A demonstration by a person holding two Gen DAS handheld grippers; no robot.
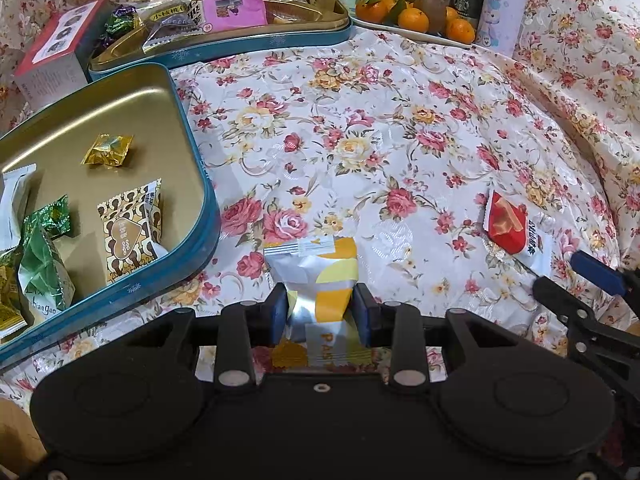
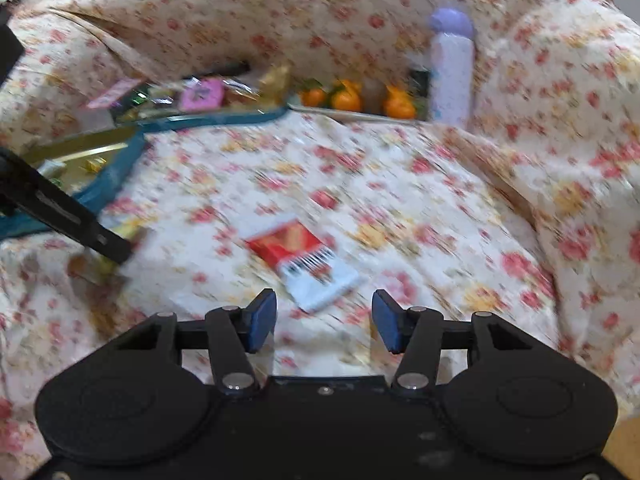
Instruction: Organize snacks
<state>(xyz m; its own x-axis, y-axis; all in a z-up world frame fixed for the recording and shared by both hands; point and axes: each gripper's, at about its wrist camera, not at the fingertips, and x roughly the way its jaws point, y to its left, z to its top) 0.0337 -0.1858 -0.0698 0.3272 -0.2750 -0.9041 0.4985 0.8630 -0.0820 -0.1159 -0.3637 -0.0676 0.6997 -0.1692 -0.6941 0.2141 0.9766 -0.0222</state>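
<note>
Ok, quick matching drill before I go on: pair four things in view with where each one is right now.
Things:
1. yellow and silver snack packet
2. red and white snack packet
3. gold-wrapped candy
4. tangerines

Places:
A. lying loose on the floral cloth, ahead of the open right claw
B. on the white plate beside the lilac bottle
C. clamped in the left claw
D. inside the near blue tin

Pairs: 1-C, 2-A, 3-D, 4-B

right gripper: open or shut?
Open. In the right wrist view the right gripper has its blue pads spread apart, nothing between them; the red-and-white snack packet lies ahead on the cloth.
</note>
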